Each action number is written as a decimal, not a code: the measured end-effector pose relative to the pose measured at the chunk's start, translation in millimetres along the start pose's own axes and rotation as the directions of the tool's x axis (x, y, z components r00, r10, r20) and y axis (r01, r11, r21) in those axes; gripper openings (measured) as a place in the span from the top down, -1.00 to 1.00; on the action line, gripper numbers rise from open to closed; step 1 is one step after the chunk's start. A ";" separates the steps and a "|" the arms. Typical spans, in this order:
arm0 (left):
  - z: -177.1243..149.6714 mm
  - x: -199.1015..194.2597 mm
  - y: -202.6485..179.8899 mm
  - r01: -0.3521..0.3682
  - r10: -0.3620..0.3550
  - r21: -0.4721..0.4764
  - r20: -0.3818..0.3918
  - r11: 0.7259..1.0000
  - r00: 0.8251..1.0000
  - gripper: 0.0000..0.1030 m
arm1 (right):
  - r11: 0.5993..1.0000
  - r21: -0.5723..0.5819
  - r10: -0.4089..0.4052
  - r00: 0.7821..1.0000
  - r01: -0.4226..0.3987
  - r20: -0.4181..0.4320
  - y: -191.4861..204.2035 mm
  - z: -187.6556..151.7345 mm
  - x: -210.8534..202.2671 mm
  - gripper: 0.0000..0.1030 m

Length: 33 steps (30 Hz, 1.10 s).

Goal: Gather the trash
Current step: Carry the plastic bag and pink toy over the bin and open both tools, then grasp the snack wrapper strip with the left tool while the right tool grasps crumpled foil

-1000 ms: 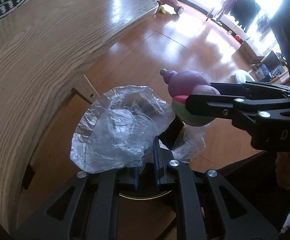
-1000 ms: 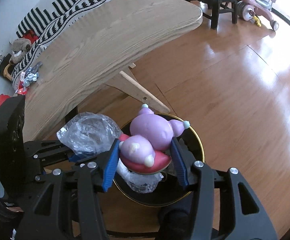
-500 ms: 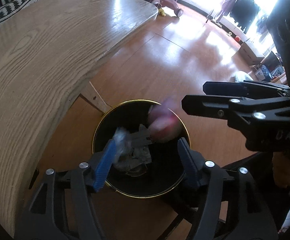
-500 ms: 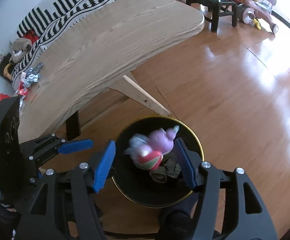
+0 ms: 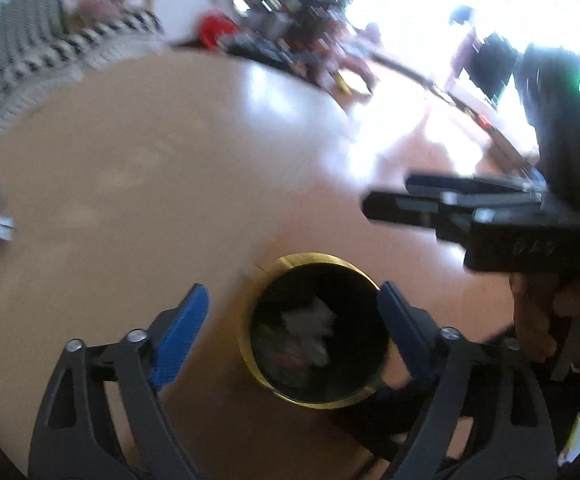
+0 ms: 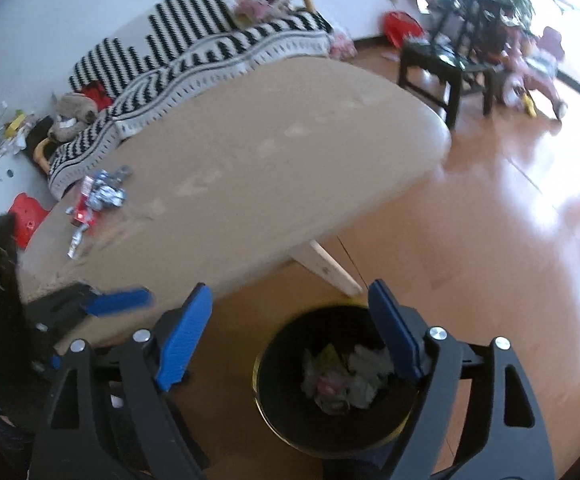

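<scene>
A black bin with a gold rim [image 5: 309, 258] stands on the floor beside the wooden table [image 5: 150, 180]. Crumpled clear plastic [image 5: 309, 328] lies inside it. My left gripper [image 5: 291, 334] hangs above the bin, its jaws still opening, with nothing between them. My right gripper [image 6: 290, 338] hovers over the same bin [image 6: 286, 412], also opening and empty. Below it the pink toy [image 6: 329, 386] rests among plastic and scraps. Foil and red wrappers [image 6: 98, 196] lie on the table's far left part. The right gripper [image 5: 389, 196] shows side-on in the left wrist view.
A slanted table leg [image 6: 329, 268] stands just behind the bin. Behind the table [image 6: 250, 180] is a striped sofa [image 6: 210, 40] with a plush bear [image 6: 70, 116]. A black stool [image 6: 445, 68] and a ride-on toy [image 6: 529, 76] stand on the wood floor at the right.
Both grippers opened: the plastic bag and the pink toy dropped into the bin. Both hands then rose, so the bin looks smaller and more of the table top shows.
</scene>
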State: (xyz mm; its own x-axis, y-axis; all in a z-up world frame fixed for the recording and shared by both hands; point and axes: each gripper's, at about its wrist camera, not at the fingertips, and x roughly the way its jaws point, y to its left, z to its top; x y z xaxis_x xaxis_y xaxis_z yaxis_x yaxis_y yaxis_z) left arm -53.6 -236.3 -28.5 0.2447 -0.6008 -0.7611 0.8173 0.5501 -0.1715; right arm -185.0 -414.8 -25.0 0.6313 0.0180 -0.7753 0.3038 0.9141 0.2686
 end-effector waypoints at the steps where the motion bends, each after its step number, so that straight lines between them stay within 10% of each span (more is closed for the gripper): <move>1: 0.8 -8.9 7.9 -0.029 0.030 -0.010 0.026 1.000 0.999 -0.70 | 1.000 -0.011 0.023 1.000 -0.023 0.003 10.9 8.2 3.9 -0.52; 14: -41.9 -98.1 193.6 -0.396 0.425 -0.333 0.018 0.856 0.905 -0.71 | 0.944 -0.261 0.200 0.979 -0.203 -0.041 190.0 75.9 78.1 -0.51; 21: -72.9 -100.1 250.1 -0.462 0.476 -0.385 -0.065 0.799 0.877 -0.71 | 0.903 -0.374 0.185 0.978 -0.209 -0.100 263.3 89.4 144.9 -0.51; 33: -70.2 -61.4 284.4 -0.459 0.453 -0.379 -0.113 0.803 0.885 -0.63 | 0.863 -0.486 0.090 0.989 -0.138 -0.121 311.0 93.6 231.5 -0.21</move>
State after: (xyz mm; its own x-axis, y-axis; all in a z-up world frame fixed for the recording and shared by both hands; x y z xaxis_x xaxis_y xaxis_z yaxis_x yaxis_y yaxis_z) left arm 127.2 -2.3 -74.4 0.5273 -0.2170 -0.8215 0.3466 0.9377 -0.0252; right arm 122.5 -164.2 -67.4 0.5648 0.1491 -0.8117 -0.1716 0.9833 0.0612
